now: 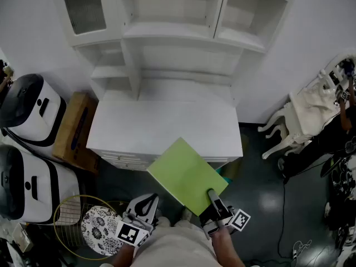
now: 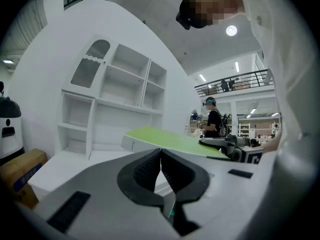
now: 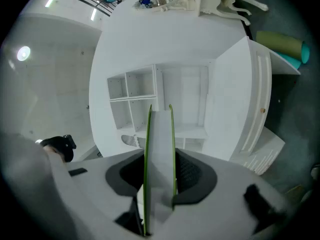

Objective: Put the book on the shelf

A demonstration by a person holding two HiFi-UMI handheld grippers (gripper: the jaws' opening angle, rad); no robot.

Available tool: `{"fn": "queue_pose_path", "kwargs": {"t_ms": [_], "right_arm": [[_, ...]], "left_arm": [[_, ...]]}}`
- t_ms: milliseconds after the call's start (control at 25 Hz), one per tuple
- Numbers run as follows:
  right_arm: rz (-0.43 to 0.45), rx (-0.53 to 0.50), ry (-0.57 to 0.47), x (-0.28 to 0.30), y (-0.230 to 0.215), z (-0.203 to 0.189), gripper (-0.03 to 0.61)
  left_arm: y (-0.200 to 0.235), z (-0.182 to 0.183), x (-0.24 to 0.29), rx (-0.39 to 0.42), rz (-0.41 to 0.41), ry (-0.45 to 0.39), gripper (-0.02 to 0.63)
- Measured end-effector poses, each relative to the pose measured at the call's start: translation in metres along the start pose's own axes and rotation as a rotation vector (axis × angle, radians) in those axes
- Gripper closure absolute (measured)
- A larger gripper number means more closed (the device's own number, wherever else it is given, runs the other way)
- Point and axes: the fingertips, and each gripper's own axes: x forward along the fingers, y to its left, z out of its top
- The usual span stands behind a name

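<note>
Book [image 1: 186, 174], green-covered and held roughly flat, is clamped at its near right corner by the right gripper [image 1: 213, 198], whose jaws press on the two covers with the pale page block between them. In the head view its far corner overlaps the near edge of the white desk top [image 1: 161, 128], well short of the shelf [image 1: 167, 31] at the far side. The left gripper [image 1: 146, 206] hangs low on the left, jaws closed together on nothing. To do this carry well, I judge the book should rise clear of the desk top under a firm pinch (a one-corner grip lets a wide book sag or swing). It should then turn upright with a narrow edge leading and go into one of the open compartments, not toward the panelled door [image 1: 83, 7] at the far left. The free gripper could steady the far edge. Hard to make out: any title or spine on the book, how deep the compartments run, and the topmost shelves, which the head view cuts off.
</note>
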Motion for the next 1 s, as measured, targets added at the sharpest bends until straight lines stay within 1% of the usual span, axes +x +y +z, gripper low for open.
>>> {"fn": "queue_pose_path", "kwargs": {"t_ms": [280,480,680,880,1000], "right_arm": [[-0.021,0.004,-0.004,-0.001,-0.002,-0.005,0.436],[-0.034,0.007,-0.006,0.001,-0.004,0.0,0.436],[-0.043,0.036,-0.064,0.002,-0.007,0.018,0.436],[-0.078,-0.013,-0.053,0.01,-0.008,0.03,0.436],[-0.086,-0.034,-0.037,0.02,-0.008,0.034,0.436]], "left_arm": [[0.001,0.0,0.004,0.044,-0.015,0.013,0.602],[-0.003,0.001,0.011,0.031,-0.032,0.016,0.602],[-0.004,0.006,0.021,0.023,-0.053,-0.006,0.602],[0.0,0.007,0.031,0.01,-0.057,-0.008,0.603],[0.005,0.005,0.039,-0.004,-0.044,0.005,0.603]]}}
